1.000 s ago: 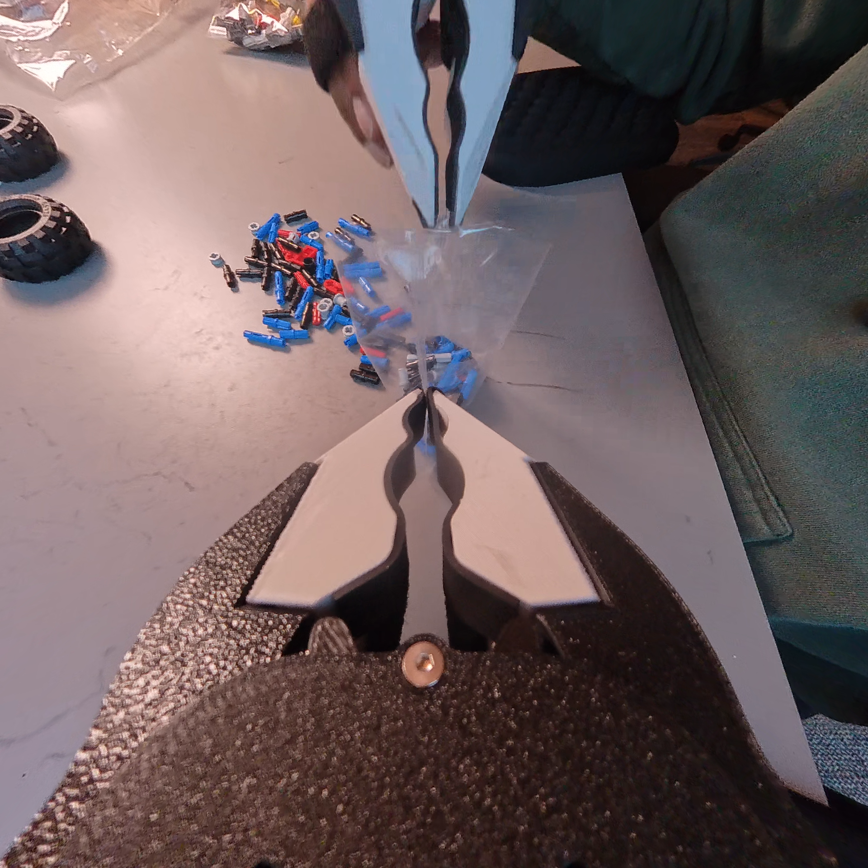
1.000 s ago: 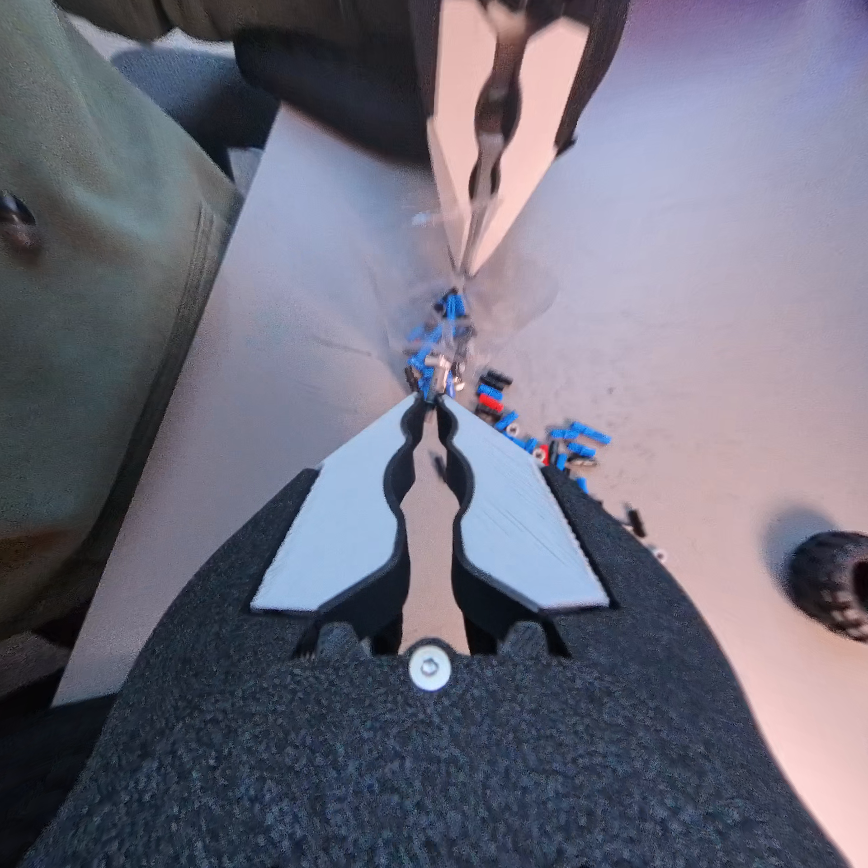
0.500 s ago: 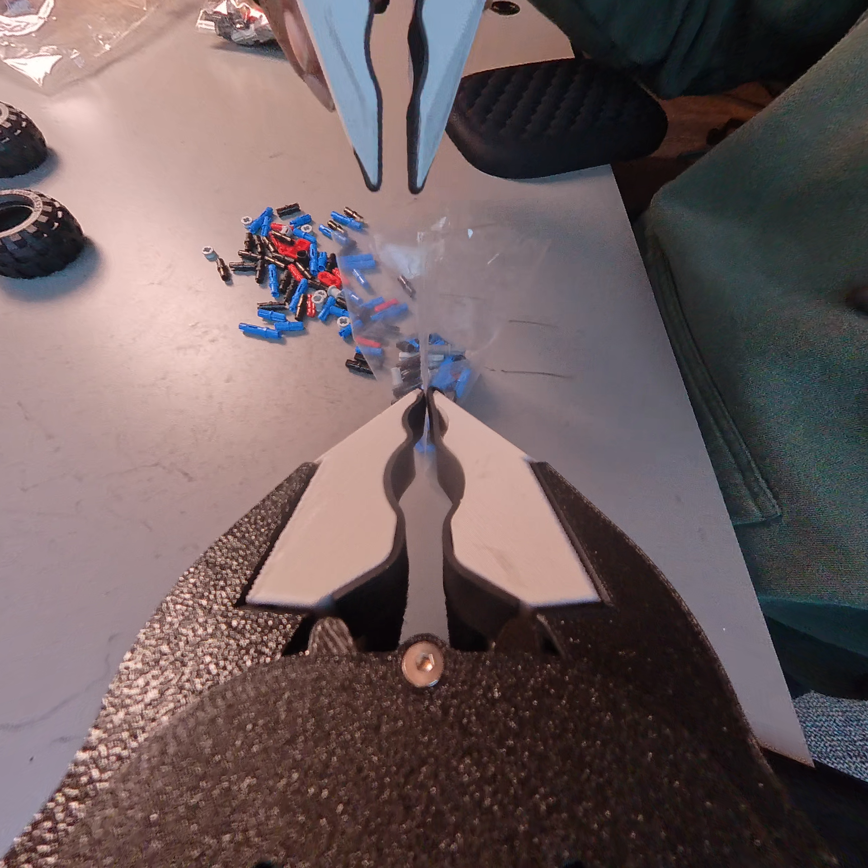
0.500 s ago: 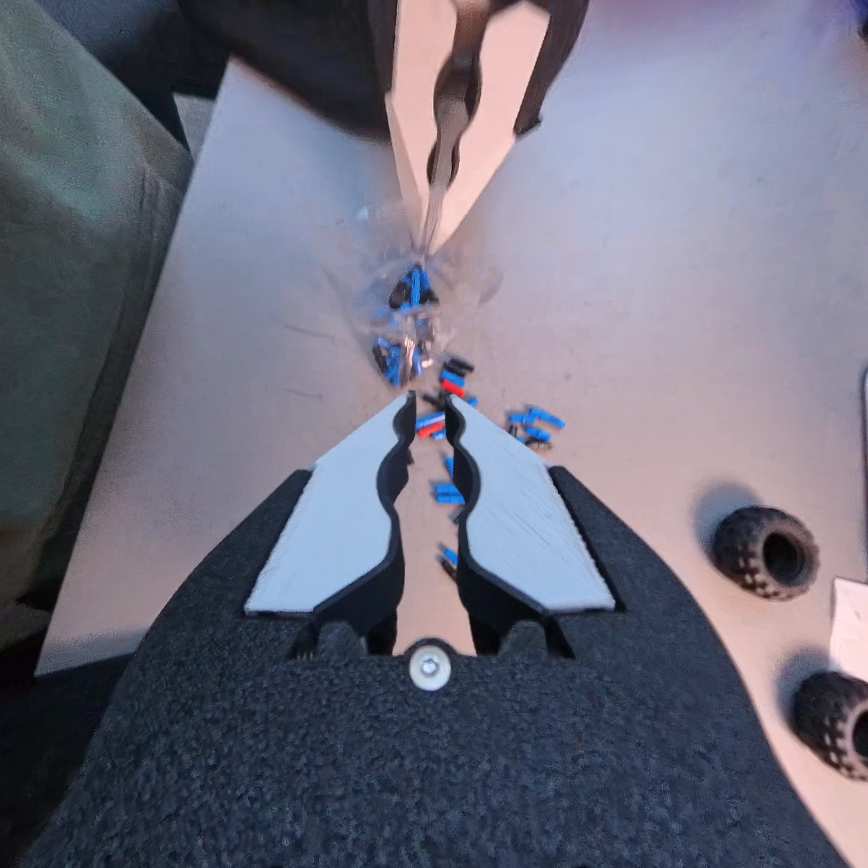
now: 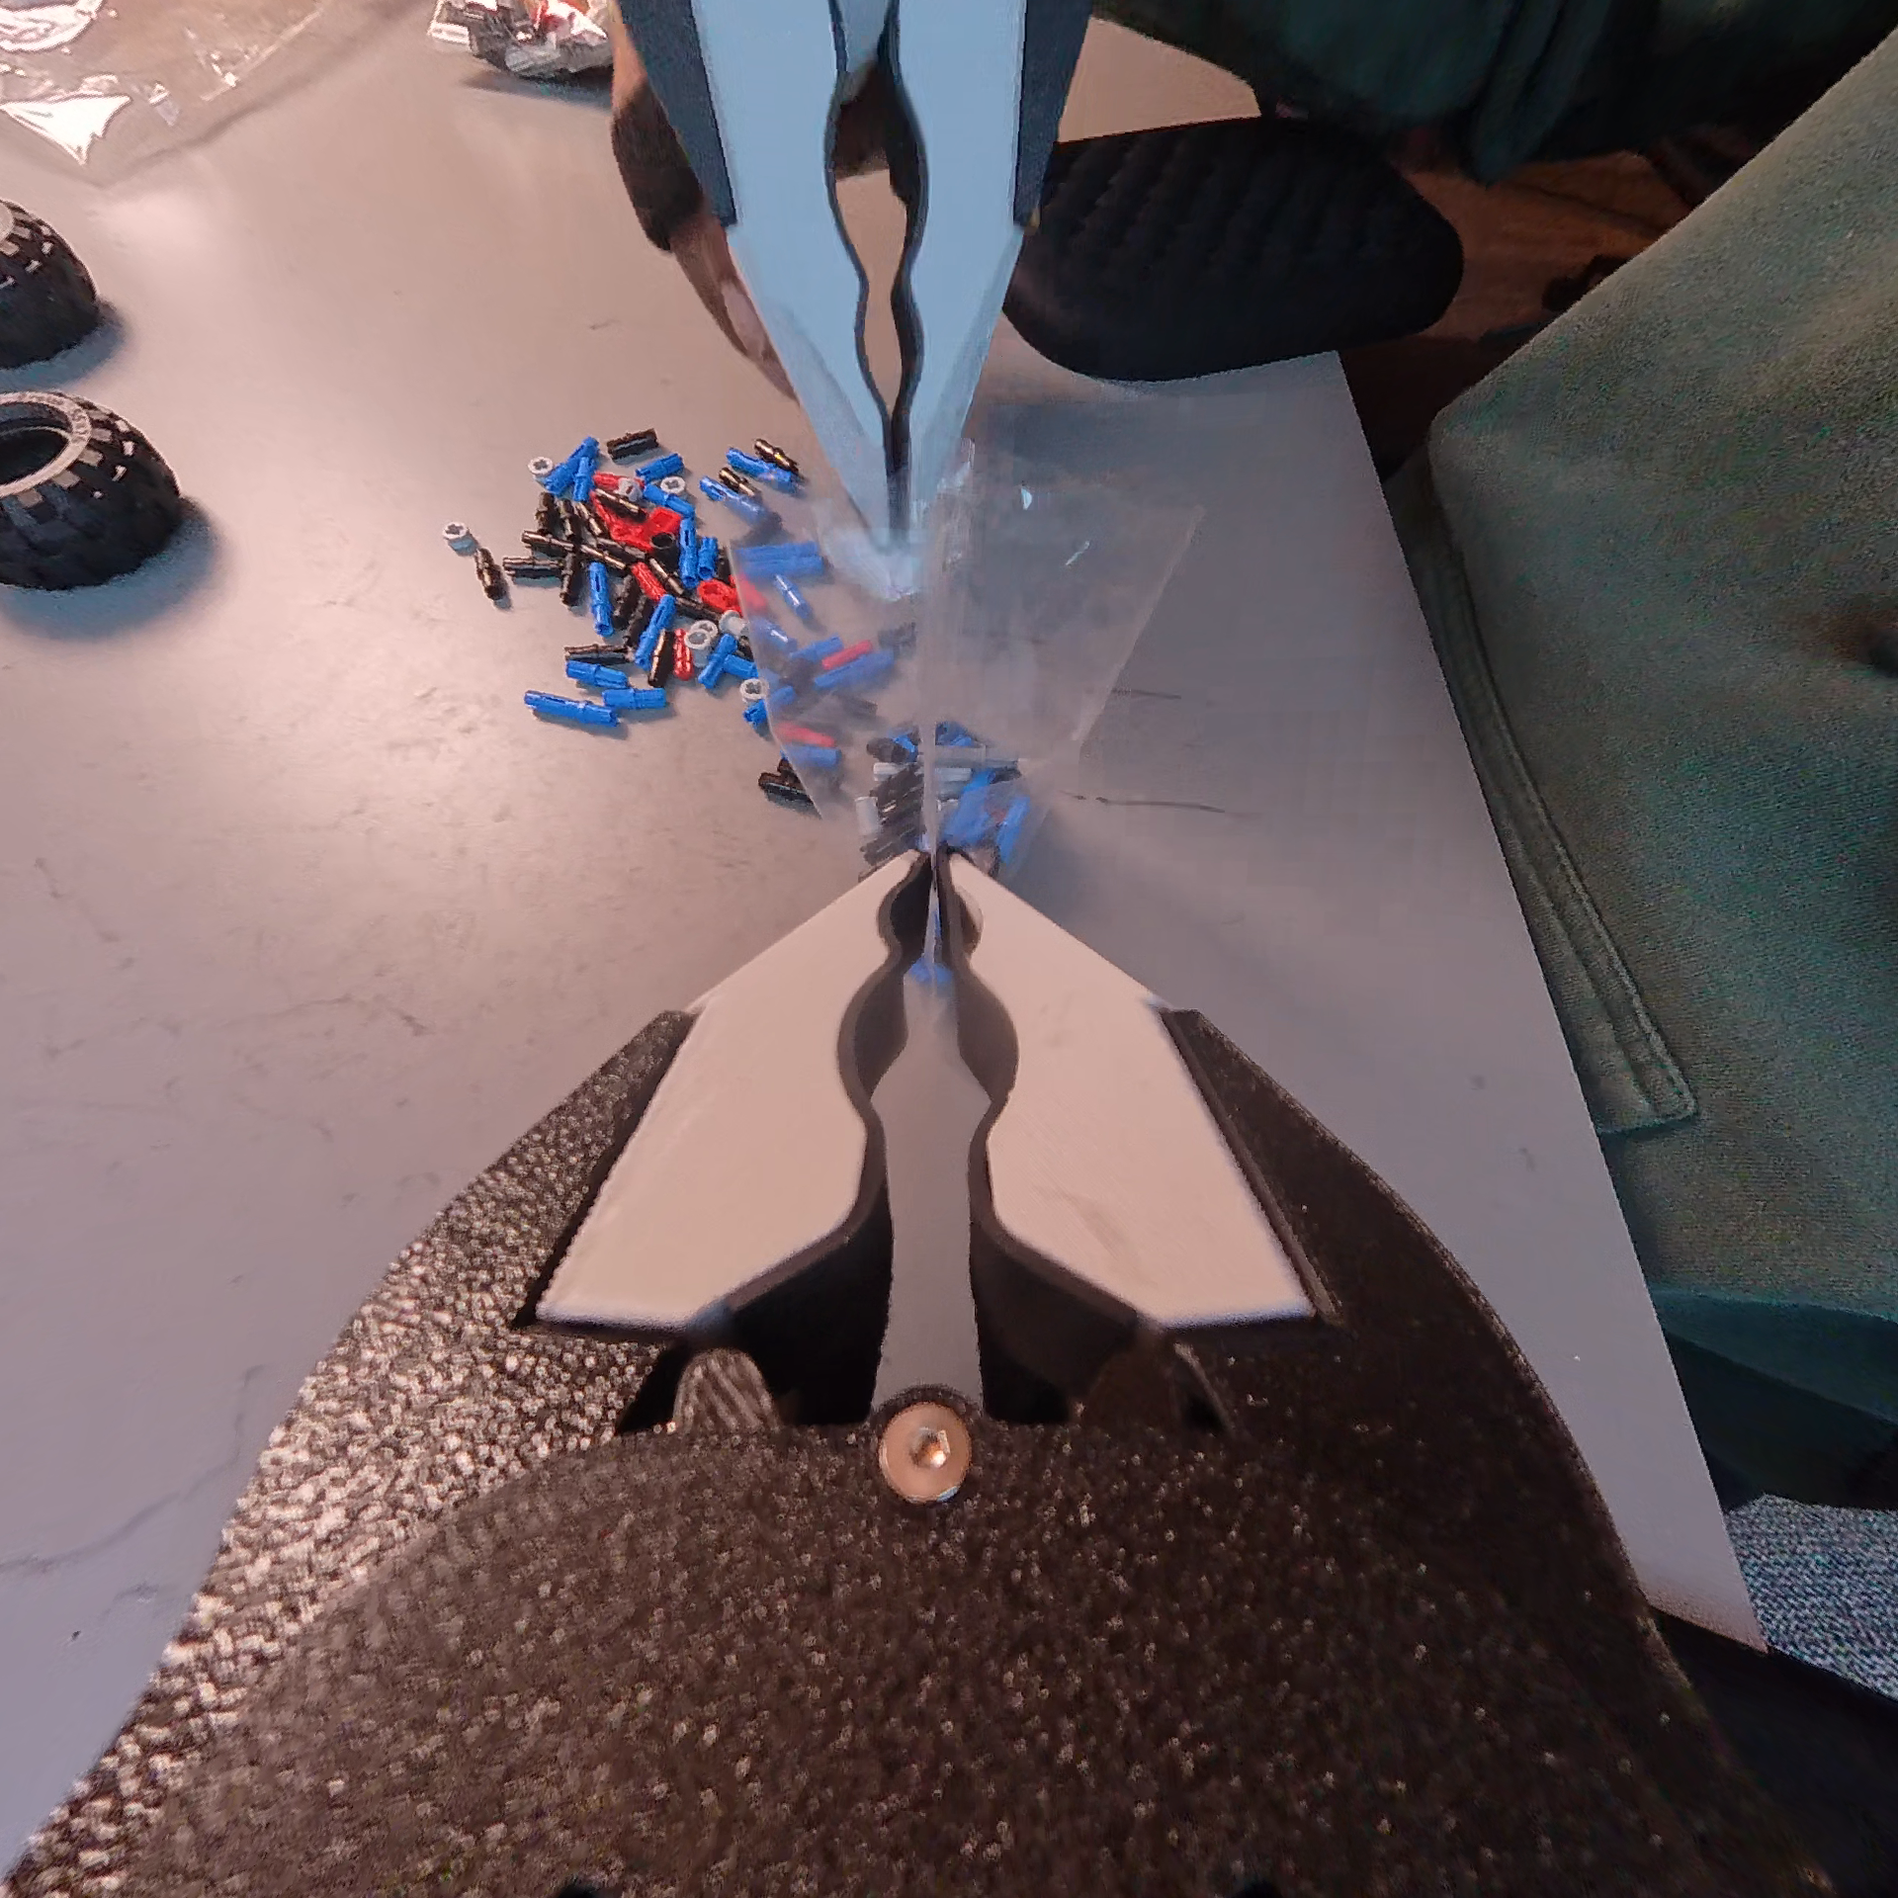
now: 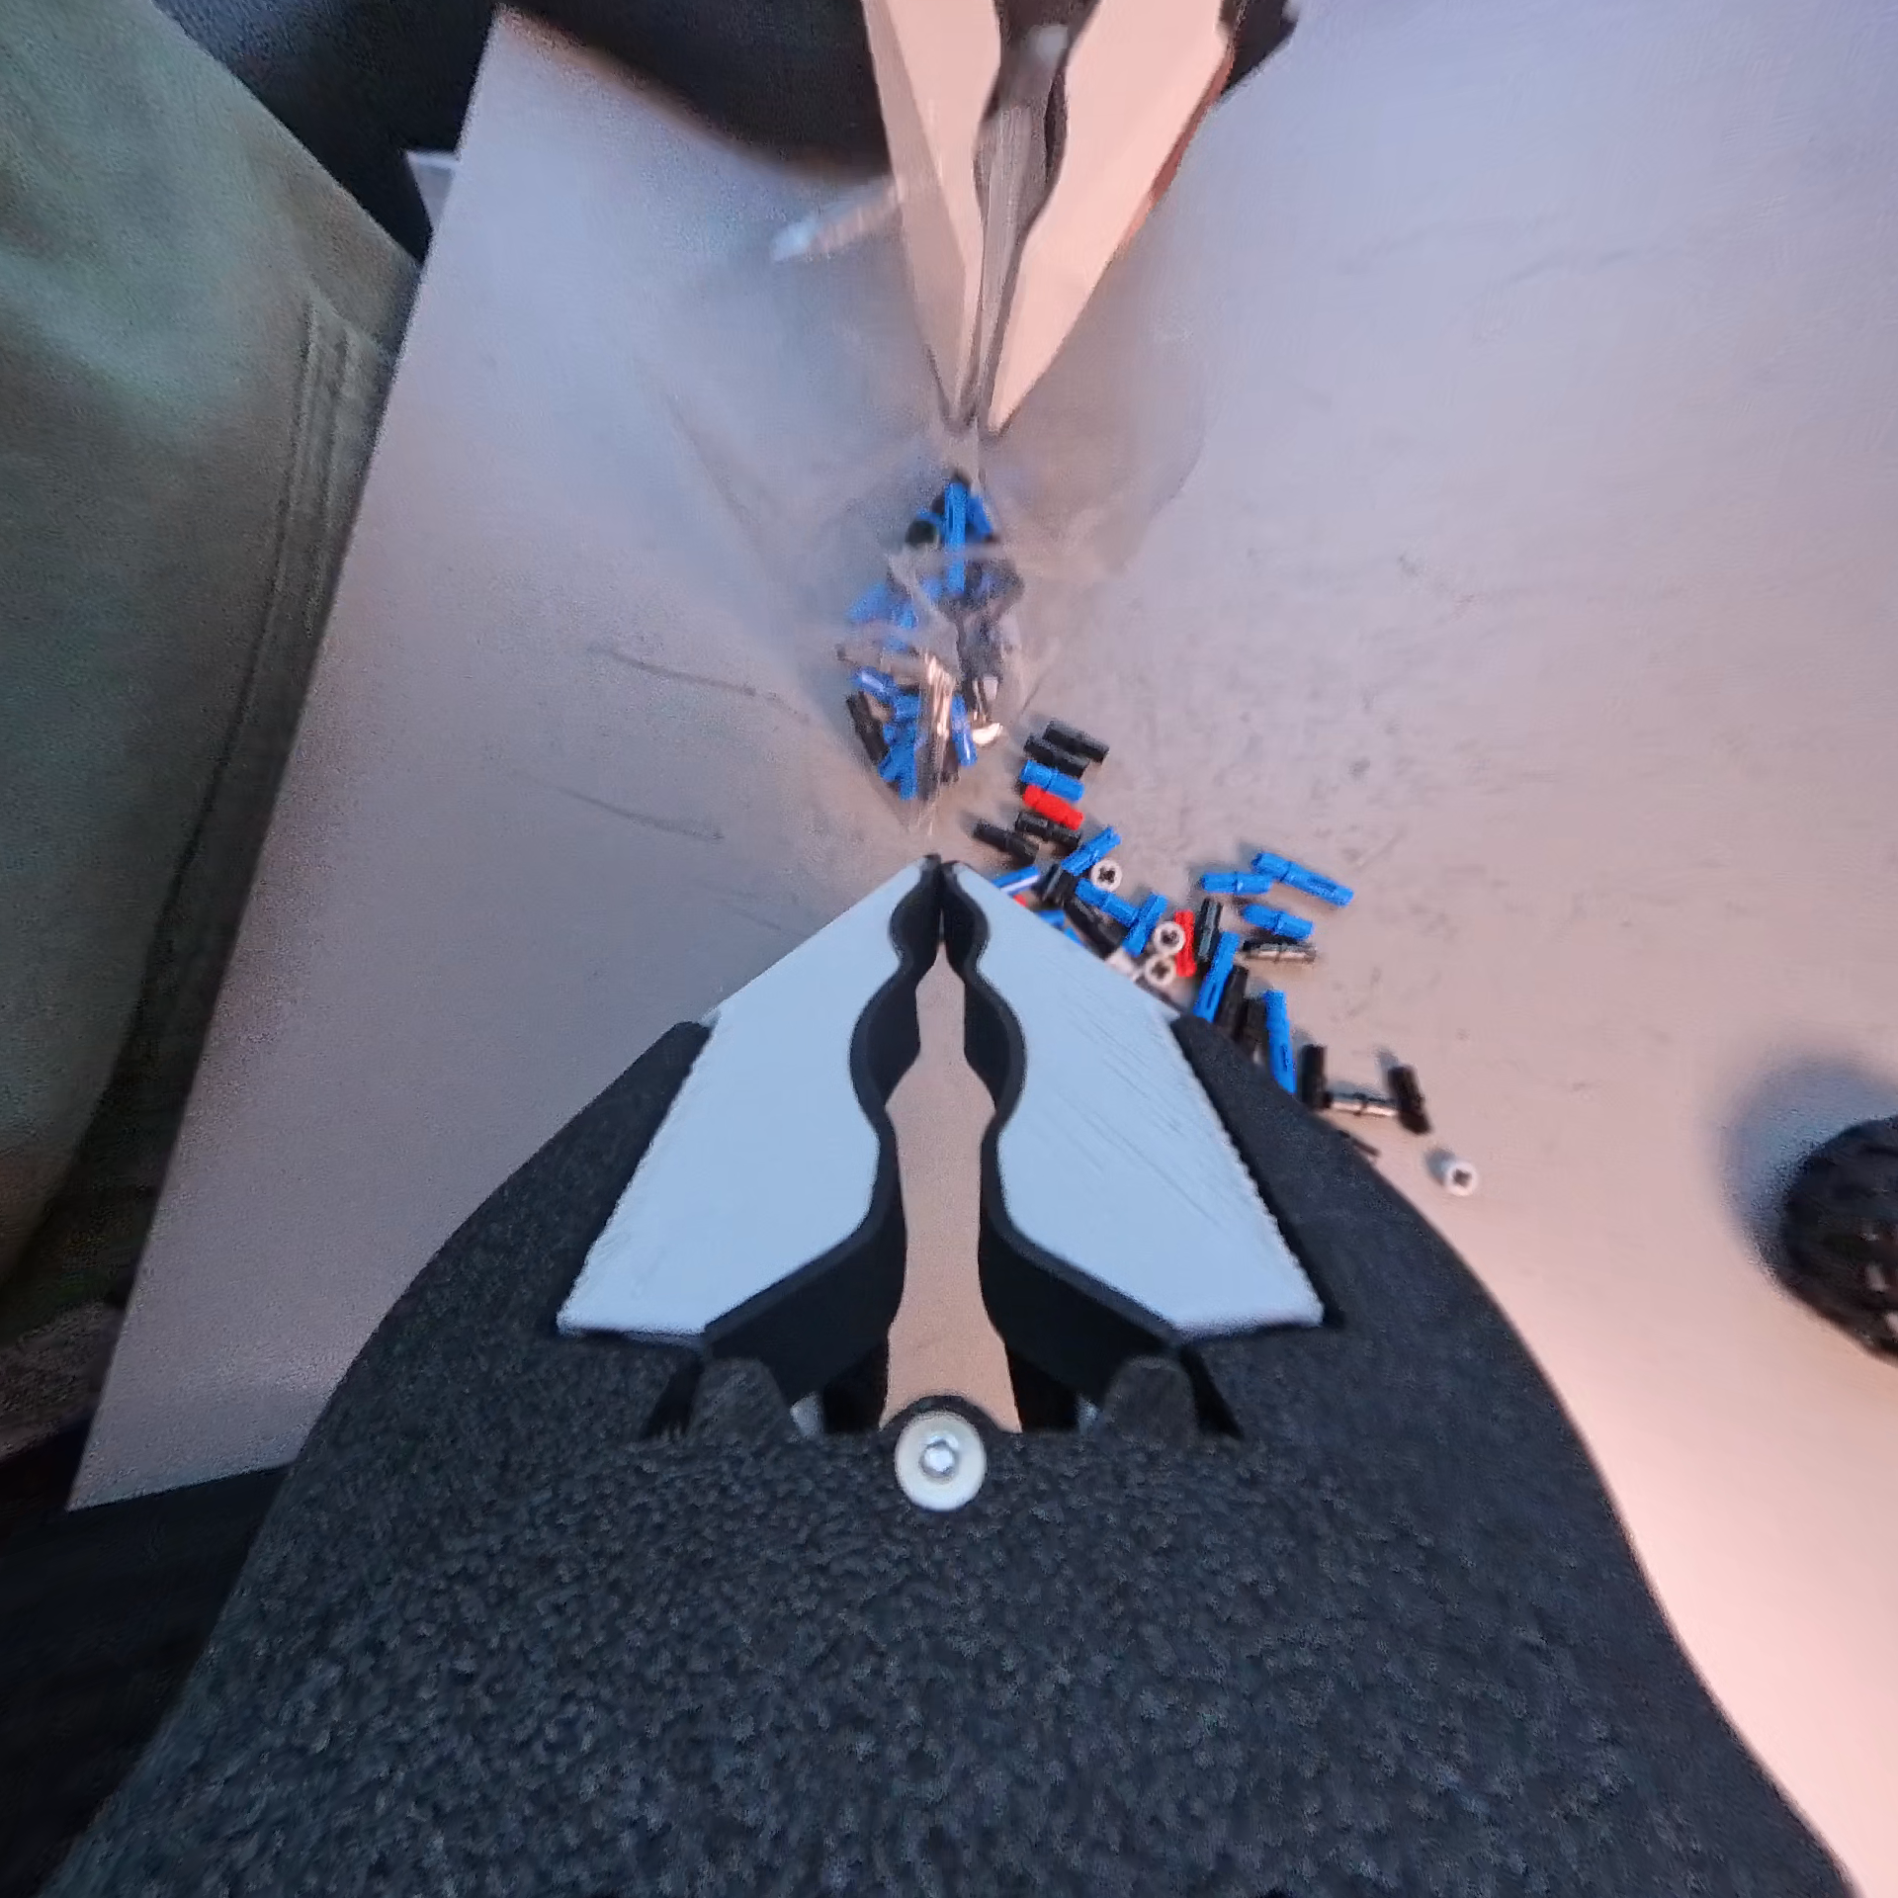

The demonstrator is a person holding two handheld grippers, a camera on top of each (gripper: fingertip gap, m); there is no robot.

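A clear plastic bag is stretched above the grey table between my two grippers. My left gripper is shut on its near end. My right gripper is shut on its far end. Several small blue, black and grey pins sit inside the bag near my left fingertips. A loose pile of blue, black and red pins lies on the table to the left of the bag. In the right wrist view, my right gripper pinches the bag, the left gripper is opposite, and loose pins lie to the right.
Two black toy tyres lie at the left; one also shows in the right wrist view. Crumpled clear wrapping lies at the far left corner. The table edge runs close on the right, with green cloth and a black armrest beyond. From my right tips it is roughly 20 centimetres to the black armrest; from my left, 30 centimetres.
Half a second ago my right gripper was open and drawn back off the bag. It has now come back and shut on the bag's far end. My left gripper has kept its hold.
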